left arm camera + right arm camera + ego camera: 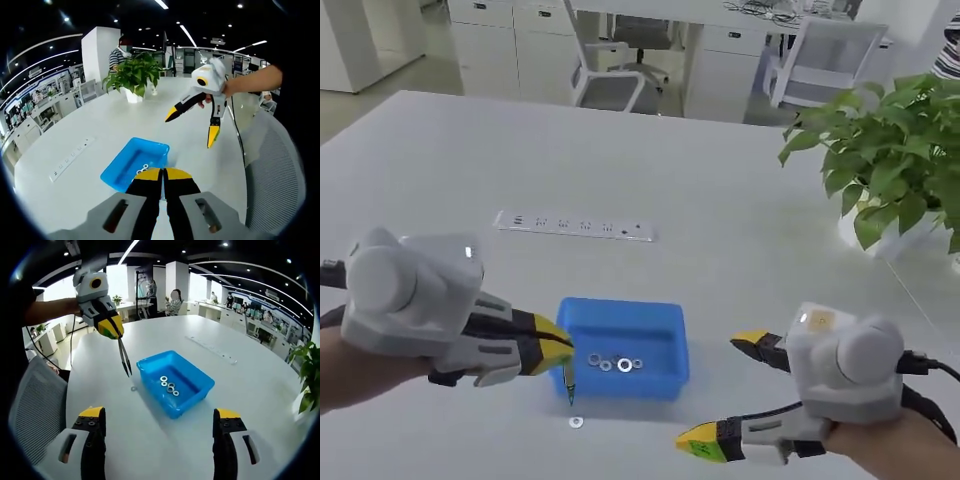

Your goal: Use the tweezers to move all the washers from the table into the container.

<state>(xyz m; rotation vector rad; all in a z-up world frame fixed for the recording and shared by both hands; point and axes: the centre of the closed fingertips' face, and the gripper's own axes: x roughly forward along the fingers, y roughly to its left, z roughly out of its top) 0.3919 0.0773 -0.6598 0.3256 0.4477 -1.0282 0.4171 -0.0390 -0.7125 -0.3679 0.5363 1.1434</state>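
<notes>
A blue container (660, 322) sits on the white table and holds several washers (616, 364). One washer (576, 422) lies on the table just in front of its near left corner. My left gripper (560, 346) is shut on thin tweezers (569, 385), which point down with their tips a little above that loose washer. My right gripper (722, 392) stands open with nothing between its jaws, to the right of the container. The right gripper view has the tweezers (123, 358) hanging beside the container (192, 390), with the loose washer (133, 388) below their tips.
A white power strip (570, 225) lies beyond the container. A potted plant (890, 160) stands at the table's far right. Office chairs (615, 60) and desks stand behind the table. In the right gripper view a mesh chair (35, 405) is close to the near table edge.
</notes>
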